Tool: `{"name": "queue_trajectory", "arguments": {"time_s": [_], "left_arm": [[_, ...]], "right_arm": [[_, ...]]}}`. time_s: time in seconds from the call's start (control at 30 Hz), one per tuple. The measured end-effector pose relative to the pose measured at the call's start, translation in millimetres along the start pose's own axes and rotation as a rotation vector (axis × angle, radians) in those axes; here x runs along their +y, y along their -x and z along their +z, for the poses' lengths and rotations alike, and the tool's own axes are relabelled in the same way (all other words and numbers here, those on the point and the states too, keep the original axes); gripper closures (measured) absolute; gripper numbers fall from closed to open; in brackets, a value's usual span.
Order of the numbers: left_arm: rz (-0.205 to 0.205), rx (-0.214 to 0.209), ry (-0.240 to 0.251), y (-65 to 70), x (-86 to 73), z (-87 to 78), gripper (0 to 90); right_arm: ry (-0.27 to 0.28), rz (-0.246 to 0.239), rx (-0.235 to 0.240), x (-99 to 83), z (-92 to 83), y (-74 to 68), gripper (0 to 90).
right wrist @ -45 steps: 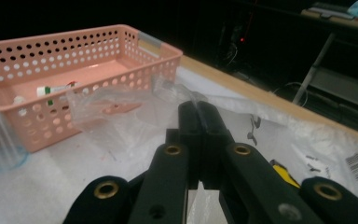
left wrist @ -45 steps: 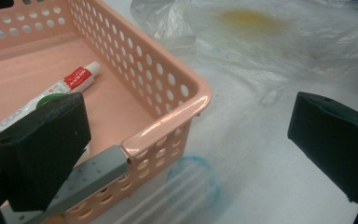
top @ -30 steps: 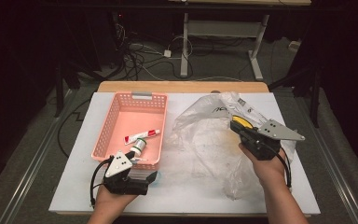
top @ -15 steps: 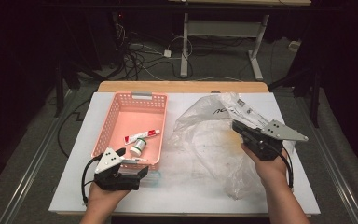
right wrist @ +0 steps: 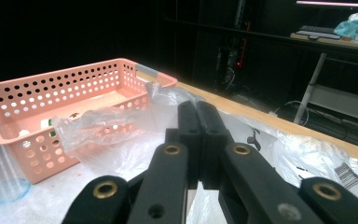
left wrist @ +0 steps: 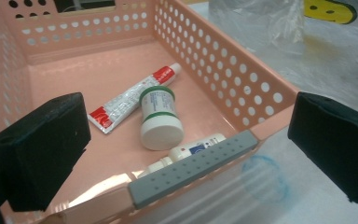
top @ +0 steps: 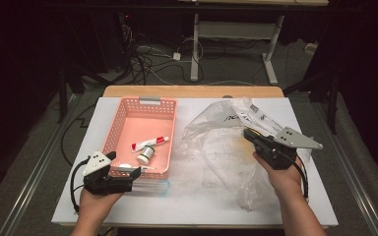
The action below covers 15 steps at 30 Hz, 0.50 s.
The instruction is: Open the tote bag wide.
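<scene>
While withdrawing: left gripper (top: 128,173), jaws apart and empty, had backed off the perforated pink plastic basket (top: 128,115).
Right gripper (top: 248,133): clamped on crinkled clear plastic bag (top: 216,147).
Meaning: deposit judged complete.

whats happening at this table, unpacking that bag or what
A person works with a hand-held gripper in each hand. The right hand-held gripper is shut on the clear plastic bag lying on the white table. The left hand-held gripper is open, empty, at the near end of the pink basket. In the basket lie a red-and-white tube, a white jar with a green band and a small white bottle. It looks like items are going from bag to basket.
</scene>
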<state>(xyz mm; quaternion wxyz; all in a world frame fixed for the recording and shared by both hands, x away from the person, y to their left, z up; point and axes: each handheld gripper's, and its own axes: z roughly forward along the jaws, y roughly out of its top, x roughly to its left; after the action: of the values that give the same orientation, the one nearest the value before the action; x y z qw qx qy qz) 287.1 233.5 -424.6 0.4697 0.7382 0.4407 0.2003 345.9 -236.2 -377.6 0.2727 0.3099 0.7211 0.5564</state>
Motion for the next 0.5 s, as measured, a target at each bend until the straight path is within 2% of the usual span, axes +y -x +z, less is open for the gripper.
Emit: {"name": "queue_trajectory", "arguments": {"time_s": [0.37,0.5], "left_arm": [[-0.021,0.013,-0.002,-7.4,-1.4,-1.5,0.0],[-0.031,0.007,0.013,-7.5,2.2,-2.8,0.0]], "right_arm": [[0.001,-0.008,0.004,0.1,0.1,-1.3,90.0],[0.001,-0.003,0.008,0.3,-0.5,-1.0,90.0]]}}
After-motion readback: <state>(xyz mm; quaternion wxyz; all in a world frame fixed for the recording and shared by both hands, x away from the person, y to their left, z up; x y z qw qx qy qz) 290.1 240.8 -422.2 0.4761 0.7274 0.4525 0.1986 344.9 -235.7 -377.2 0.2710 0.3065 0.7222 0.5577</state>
